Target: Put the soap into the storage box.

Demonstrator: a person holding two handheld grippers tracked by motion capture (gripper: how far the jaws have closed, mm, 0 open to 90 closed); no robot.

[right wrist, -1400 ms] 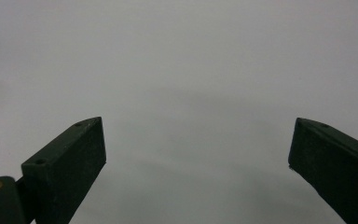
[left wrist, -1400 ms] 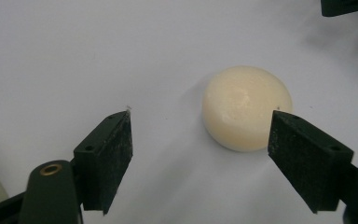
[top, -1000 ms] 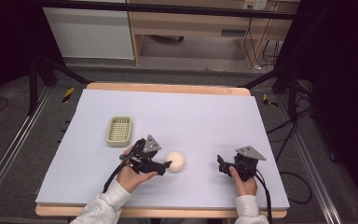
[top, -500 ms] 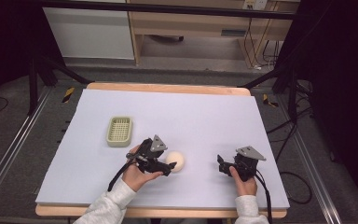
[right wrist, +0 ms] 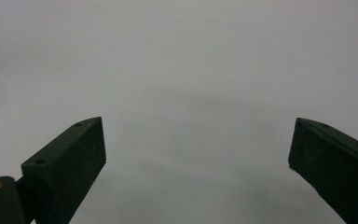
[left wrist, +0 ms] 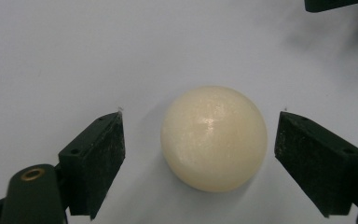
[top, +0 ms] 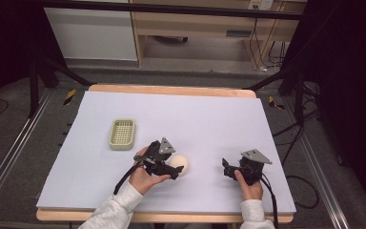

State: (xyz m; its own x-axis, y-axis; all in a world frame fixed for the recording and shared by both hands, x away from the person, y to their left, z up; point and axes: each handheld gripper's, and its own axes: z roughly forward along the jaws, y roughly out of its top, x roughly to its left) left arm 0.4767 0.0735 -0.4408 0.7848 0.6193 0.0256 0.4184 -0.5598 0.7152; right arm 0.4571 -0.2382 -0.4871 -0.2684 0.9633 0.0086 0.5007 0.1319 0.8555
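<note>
A cream ball (top: 181,162) (left wrist: 214,137) rests on the pale lilac table mat (top: 195,119). My left gripper (top: 176,169) (left wrist: 200,114) lies low on the mat with one jaw on each side of the ball. Its jaws are opening, and a gap shows between each pad and the ball, so nothing is gripped. My right gripper (top: 226,168) (right wrist: 198,123) rests on the mat to the right of the ball, well apart from it. It is open, with bare mat between its fingers.
A small pale green slotted basket (top: 122,133) sits on the mat, up and to the left of the left hand. The mat's wooden edge (top: 171,89) runs along the far side. Cables trail from both grippers toward the near edge.
My left gripper has edged right toward the ball, so its jaws now flank it. The ball and my right gripper have kept still.
</note>
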